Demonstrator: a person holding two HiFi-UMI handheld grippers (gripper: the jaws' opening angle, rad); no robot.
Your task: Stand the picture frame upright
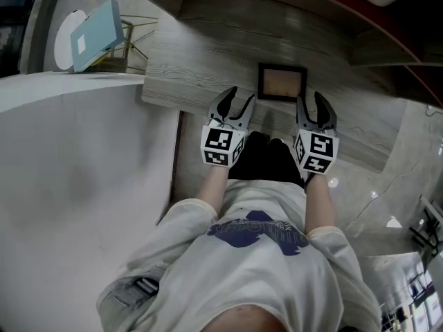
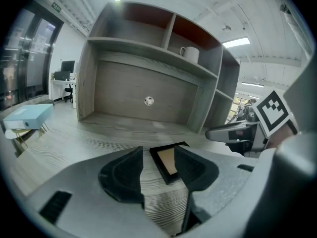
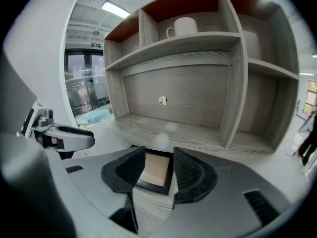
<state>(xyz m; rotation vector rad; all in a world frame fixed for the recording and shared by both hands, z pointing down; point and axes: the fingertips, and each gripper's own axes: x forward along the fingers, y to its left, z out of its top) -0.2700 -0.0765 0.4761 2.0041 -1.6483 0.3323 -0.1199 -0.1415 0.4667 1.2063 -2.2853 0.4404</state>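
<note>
On the pale wooden desk (image 1: 201, 61), just ahead of both tools: the picture frame (image 1: 282, 81) lies flat, face up, not yet raised. It sits beyond the tips, between my two lines of reach. I read its wider side as running across me, left to right, though it looks close to square.

The left gripper (image 1: 237, 97) is just short of the near left corner. In the left gripper view the picture frame (image 2: 168, 161) shows off toward the inner jaw. The right gripper (image 1: 311, 100) is by the near right corner. In the right gripper view the picture frame (image 3: 154, 169) lies centred in the gap, so I judge the right one better lined up.

Both pairs of jaws are spread, with nothing pinched. The two tools are side by side, pitched forward and down at the desk
</note>
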